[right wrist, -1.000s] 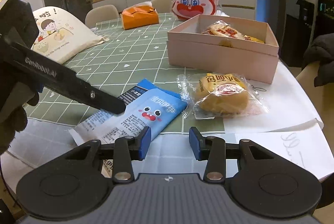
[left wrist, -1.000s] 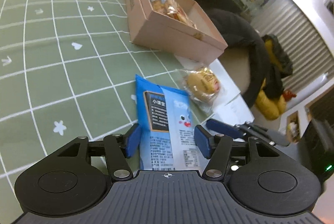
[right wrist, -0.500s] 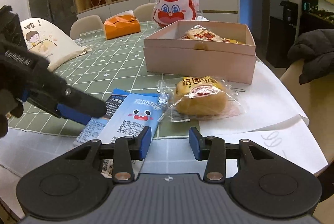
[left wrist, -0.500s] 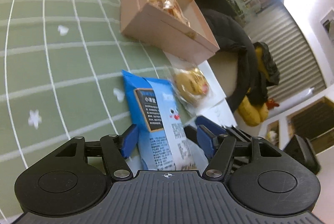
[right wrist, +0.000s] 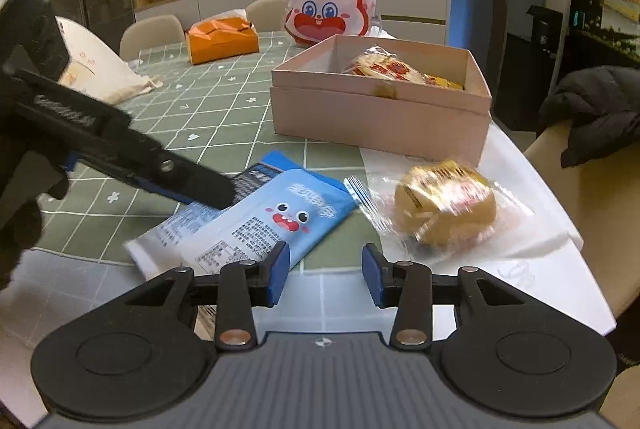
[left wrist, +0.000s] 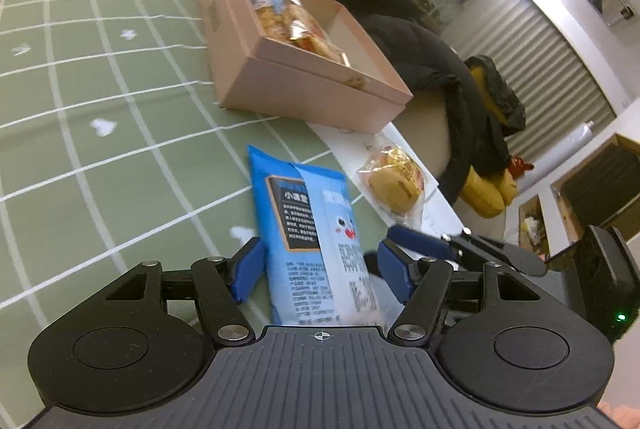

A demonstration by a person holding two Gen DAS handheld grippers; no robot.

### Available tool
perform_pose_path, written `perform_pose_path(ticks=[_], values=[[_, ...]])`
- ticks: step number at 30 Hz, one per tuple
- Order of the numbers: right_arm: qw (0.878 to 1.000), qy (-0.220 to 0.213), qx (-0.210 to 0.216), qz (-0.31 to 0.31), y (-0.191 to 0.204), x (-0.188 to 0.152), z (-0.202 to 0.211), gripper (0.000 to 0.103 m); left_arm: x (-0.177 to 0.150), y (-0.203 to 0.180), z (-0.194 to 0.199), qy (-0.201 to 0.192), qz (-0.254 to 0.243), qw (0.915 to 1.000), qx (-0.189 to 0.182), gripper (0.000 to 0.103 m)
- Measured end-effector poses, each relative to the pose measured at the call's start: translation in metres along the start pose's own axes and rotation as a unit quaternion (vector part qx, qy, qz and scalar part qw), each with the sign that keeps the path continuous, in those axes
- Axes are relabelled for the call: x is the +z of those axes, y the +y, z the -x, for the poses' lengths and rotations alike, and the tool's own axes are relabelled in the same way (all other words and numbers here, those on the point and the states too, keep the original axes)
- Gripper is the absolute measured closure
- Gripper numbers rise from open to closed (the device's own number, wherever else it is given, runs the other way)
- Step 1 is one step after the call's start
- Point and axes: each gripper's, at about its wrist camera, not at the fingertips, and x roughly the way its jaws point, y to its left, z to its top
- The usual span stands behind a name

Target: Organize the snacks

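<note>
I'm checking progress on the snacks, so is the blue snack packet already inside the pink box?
No, the blue snack packet lies flat on the green tablecloth in front of the pink box, which holds only other wrapped snacks.

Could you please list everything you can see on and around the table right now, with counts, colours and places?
blue snack packet: one, blue and white, on the green tablecloth, between the left gripper's open fingers.
wrapped bun: one, golden in clear wrap, on white paper right of the packet.
pink box: one, open, behind both, with wrapped snacks inside.
rabbit bag: one, red and white, behind the box.
orange bag: one, far side of the table.
cream tote bag: one, far left.
dark jacket: one, on a chair at right.
left gripper: black with blue pads, open around the packet.
right gripper: same, open, empty, near the table's front edge.
</note>
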Motion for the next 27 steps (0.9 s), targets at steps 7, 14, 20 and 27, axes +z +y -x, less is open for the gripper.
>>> perform_pose_path(ticks=[7,14,20,27], values=[[1.000,0.020,-0.001,0.001,0.007,0.020,-0.002,0.050,0.004,0.025,0.021,-0.021,0.048,0.9984,0.020,0.043],[0.997,0.041,0.055,-0.046,0.024,0.023,0.013,0.021,0.001,0.012,0.016,-0.019,0.022,0.9991,0.030,0.043],[0.996,0.071,0.049,-0.031,0.062,0.020,-0.019,0.016,-0.005,0.008,0.011,-0.013,0.012,0.9991,0.038,0.045],[0.997,0.025,0.067,-0.010,0.043,0.005,-0.009,0.036,-0.004,0.021,0.007,-0.022,0.048,0.9986,0.007,0.051]])
